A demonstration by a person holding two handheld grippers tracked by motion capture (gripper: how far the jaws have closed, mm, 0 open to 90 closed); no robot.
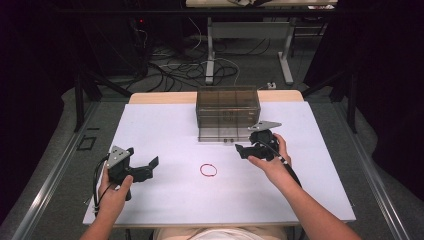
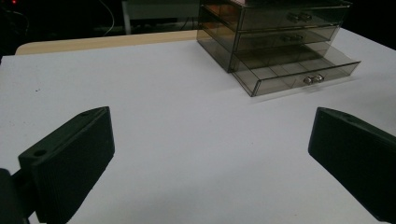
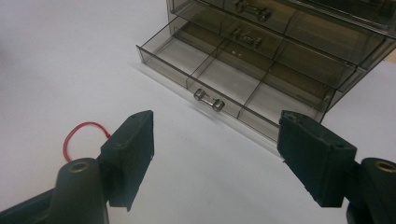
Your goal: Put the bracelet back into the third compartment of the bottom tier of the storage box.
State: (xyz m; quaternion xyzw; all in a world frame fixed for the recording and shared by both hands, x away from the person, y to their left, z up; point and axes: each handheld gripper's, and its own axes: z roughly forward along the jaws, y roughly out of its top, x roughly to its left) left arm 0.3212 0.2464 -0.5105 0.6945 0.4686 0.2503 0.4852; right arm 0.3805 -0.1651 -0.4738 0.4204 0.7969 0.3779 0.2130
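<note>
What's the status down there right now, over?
Both tools open, empty. Right tool near open bottom drawer. Red rubber band loose on table. Path clear.

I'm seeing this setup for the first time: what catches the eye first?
A smoky clear drawer chest at the far middle of the white table, its bottom drawer pulled out and empty. Next, a thin red loop lying alone on the table nearer the person. The left gripper and right gripper, both open with nothing between the jaws, flank it.
</note>
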